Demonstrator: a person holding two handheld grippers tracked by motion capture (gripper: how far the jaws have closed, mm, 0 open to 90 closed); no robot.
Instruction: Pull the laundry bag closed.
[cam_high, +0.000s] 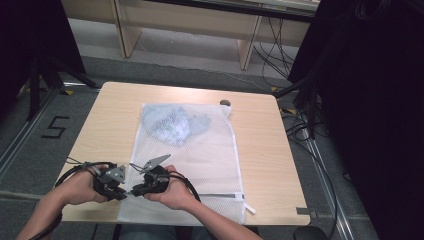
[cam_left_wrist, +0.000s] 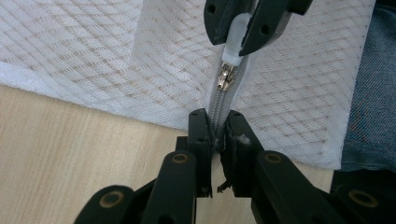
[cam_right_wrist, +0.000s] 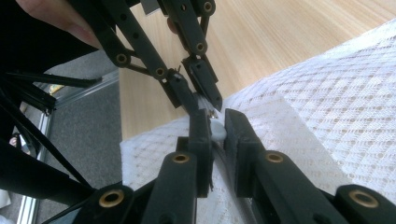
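Note:
A white mesh laundry bag (cam_high: 200, 160) lies flat on the wooden table (cam_high: 105, 115), with a pale patterned garment (cam_high: 172, 125) inside its far end. At the bag's near left corner my left gripper (cam_left_wrist: 217, 127) is shut on the end of the grey zipper tape (cam_left_wrist: 215, 109). Facing it tip to tip, my right gripper (cam_right_wrist: 217, 125) is shut on the zipper's white pull tab (cam_left_wrist: 233, 44), just beyond the metal slider (cam_left_wrist: 225, 77). From above, the left gripper (cam_high: 124, 194) and right gripper (cam_high: 135, 191) meet at the table's near edge.
The zipper line (cam_high: 220, 196) runs along the bag's near edge to the right. A small dark round object (cam_high: 225, 103) sits by the bag's far corner. Black stands and cables (cam_high: 310, 100) crowd the floor to the right. Bare wood (cam_high: 265, 150) flanks the bag.

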